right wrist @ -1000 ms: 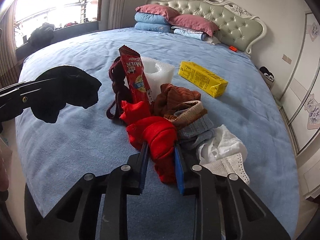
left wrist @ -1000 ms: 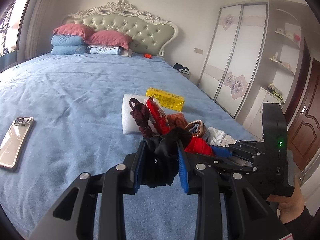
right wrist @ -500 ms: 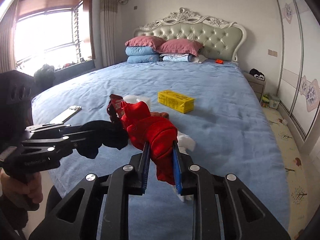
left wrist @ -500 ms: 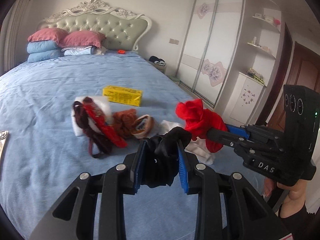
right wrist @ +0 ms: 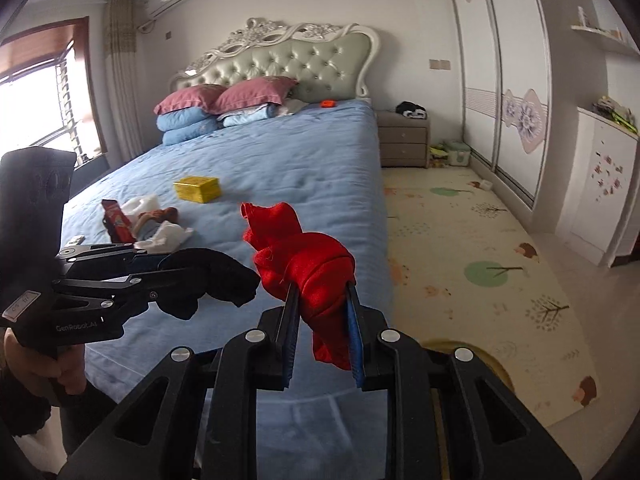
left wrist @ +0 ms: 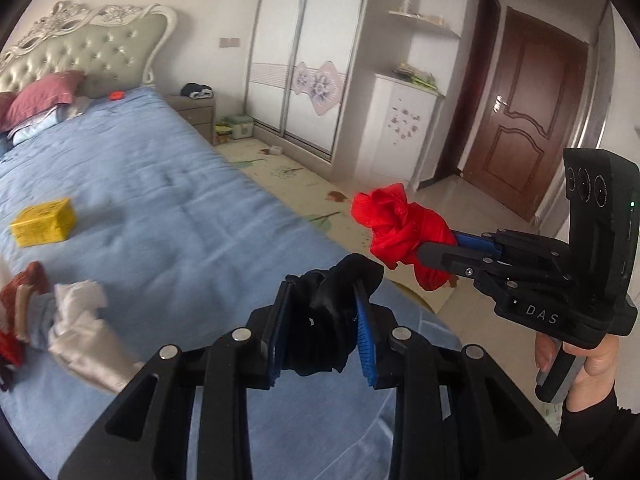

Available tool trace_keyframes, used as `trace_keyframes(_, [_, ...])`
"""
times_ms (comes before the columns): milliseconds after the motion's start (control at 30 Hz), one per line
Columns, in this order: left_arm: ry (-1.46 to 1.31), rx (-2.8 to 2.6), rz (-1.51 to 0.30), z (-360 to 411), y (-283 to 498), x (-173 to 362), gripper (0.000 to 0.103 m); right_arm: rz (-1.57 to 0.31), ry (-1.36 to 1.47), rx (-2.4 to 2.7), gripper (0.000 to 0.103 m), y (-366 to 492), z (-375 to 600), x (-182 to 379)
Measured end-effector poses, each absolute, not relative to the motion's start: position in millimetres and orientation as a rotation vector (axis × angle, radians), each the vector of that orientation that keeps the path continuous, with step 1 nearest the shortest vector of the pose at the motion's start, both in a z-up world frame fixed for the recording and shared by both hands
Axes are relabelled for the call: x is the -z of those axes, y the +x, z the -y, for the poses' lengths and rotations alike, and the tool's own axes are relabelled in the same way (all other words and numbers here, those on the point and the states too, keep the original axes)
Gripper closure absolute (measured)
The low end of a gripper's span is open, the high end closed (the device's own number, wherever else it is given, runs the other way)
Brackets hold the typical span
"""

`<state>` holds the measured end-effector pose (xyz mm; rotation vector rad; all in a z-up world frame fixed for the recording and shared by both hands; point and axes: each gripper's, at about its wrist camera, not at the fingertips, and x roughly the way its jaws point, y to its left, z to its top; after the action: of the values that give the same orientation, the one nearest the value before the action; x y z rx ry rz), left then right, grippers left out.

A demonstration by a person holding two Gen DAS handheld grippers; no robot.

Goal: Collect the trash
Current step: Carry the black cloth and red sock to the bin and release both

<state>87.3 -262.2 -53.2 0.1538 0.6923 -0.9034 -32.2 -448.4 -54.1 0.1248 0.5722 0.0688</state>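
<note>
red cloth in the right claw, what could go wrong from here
1. The red cloth bulges past the right claw with a loose tail below; it might slip out over the floor mat.
2. The black cloth droops from the left claw and could snag the red one, which is close by.

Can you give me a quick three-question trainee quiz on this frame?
1. What colour is the cloth clamped in the right gripper?
2. True or false: the left gripper is empty.
3. Which item lies alone on the bed, apart from the pile: A) yellow box B) black cloth C) red cloth?

Key: 1. Red. 2. False, it is shut on the black cloth. 3. A.
</note>
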Motion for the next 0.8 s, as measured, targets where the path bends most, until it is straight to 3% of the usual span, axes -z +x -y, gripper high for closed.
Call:
trace_keyframes(467, [0.436, 1.086, -0.896, 453, 100, 97, 0.072, -0.752, 0.270, 0.131, 0.080, -60, 591, 111])
trace_keyframes(800, [0.608, 1.115, -1.055, 513, 108, 134, 0.070, -0.882, 0.339, 0.136, 0.080, -47, 639, 152])
